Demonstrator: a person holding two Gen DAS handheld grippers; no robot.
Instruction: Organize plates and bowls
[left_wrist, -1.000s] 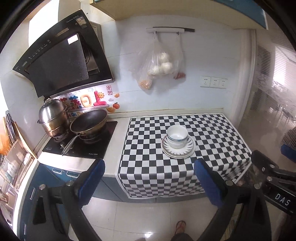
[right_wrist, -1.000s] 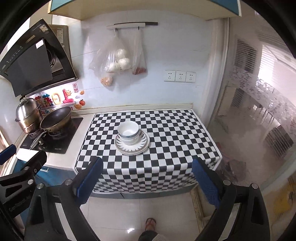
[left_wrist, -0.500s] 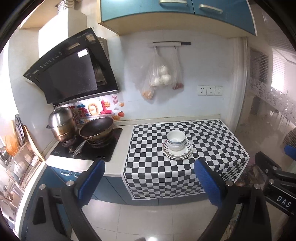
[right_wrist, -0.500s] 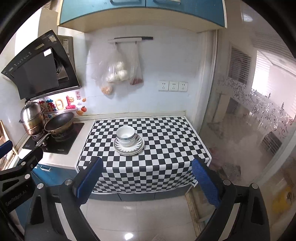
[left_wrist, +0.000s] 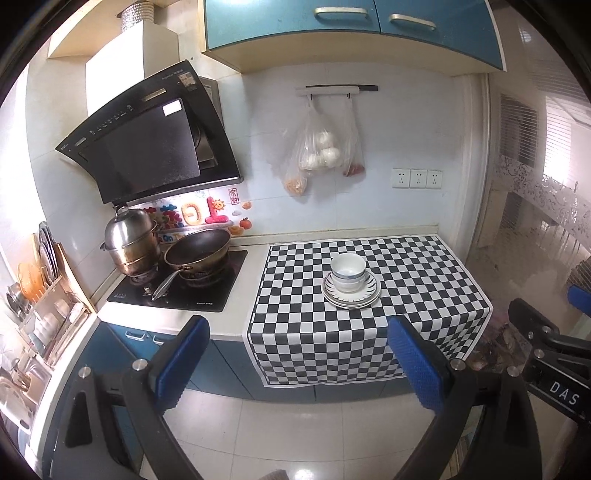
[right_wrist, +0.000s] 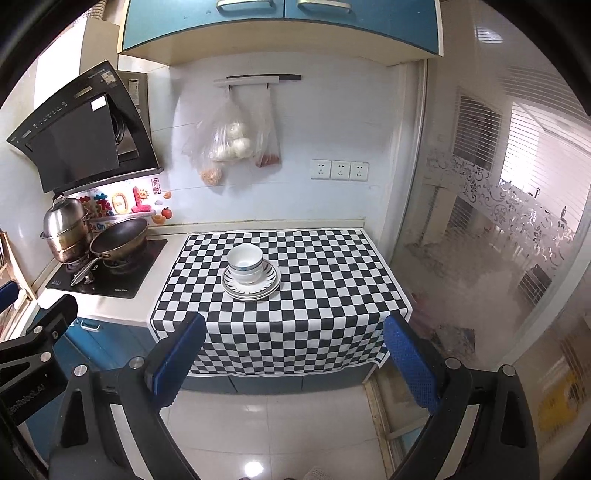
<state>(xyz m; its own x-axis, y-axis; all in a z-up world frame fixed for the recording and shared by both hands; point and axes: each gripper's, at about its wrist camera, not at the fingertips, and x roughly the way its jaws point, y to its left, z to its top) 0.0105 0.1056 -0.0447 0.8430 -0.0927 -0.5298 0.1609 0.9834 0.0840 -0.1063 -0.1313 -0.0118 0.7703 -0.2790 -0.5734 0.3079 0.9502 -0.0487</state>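
Left of the checked cloth (left_wrist: 369, 295) bearing stacked bowls (left_wrist: 347, 273) on plates (left_wrist: 351, 293), a wok (left_wrist: 197, 251); I've backed off, both grippers' fingers (left_wrist: 181, 358) wide, empty.

The bowls (left_wrist: 348, 272) and the plates (left_wrist: 351, 295) under them look like glazed ceramic, smooth and shiny. They sit on a matt checked cloth (left_wrist: 406, 266) draped over the pale, smooth desk (left_wrist: 236, 306). The steamer pot (left_wrist: 130, 242) is polished metal, the pan (left_wrist: 197, 251) dark and dull inside. The hob (left_wrist: 207, 291) and hood (left_wrist: 147, 147) are glossy black. Thin clear plastic bags (left_wrist: 321, 147) hang on the wall. The floor tiles (left_wrist: 295, 435) gleam. Each gripper carries textured blue pads (left_wrist: 181, 362).
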